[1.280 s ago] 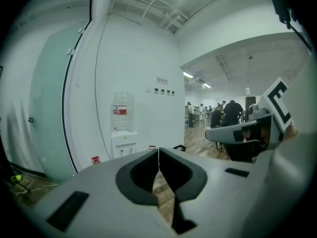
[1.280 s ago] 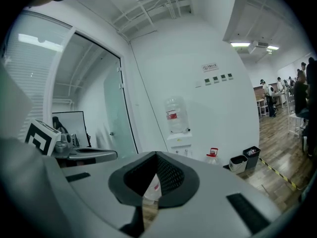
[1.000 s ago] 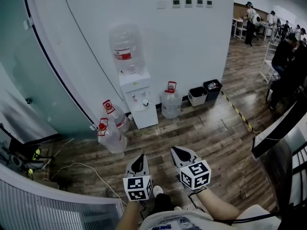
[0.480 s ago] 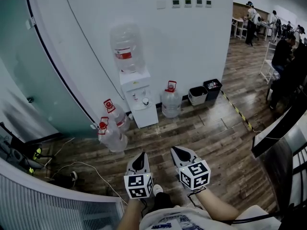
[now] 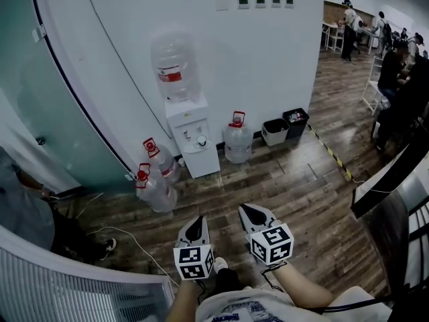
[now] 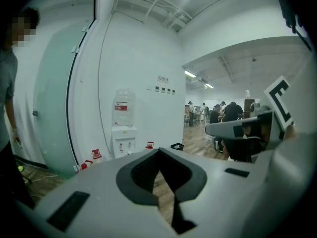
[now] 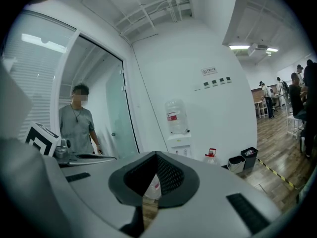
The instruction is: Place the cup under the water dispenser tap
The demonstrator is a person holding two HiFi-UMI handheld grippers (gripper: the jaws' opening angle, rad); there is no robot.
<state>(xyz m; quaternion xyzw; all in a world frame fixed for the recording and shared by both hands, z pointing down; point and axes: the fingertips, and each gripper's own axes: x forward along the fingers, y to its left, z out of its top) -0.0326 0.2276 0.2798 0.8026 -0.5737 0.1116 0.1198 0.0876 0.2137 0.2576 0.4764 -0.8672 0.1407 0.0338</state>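
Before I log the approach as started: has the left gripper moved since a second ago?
No. The left gripper holds the same spot over the floorboards, no nearer the water dispenser.

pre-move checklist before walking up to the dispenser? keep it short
1. left gripper empty, jaws together: ok.
2. right gripper empty, jaws together: ok.
3. Cup in hand: not ok, neither gripper holds one.
4. Cup's location: cannot tell. A small white thing sits in the water dispenser tap recess, too small to identify.
5. Floor ahead: ok, though the cable and bottles lie left of the straight line.
6. bystander stands at far left, off the path: ok.
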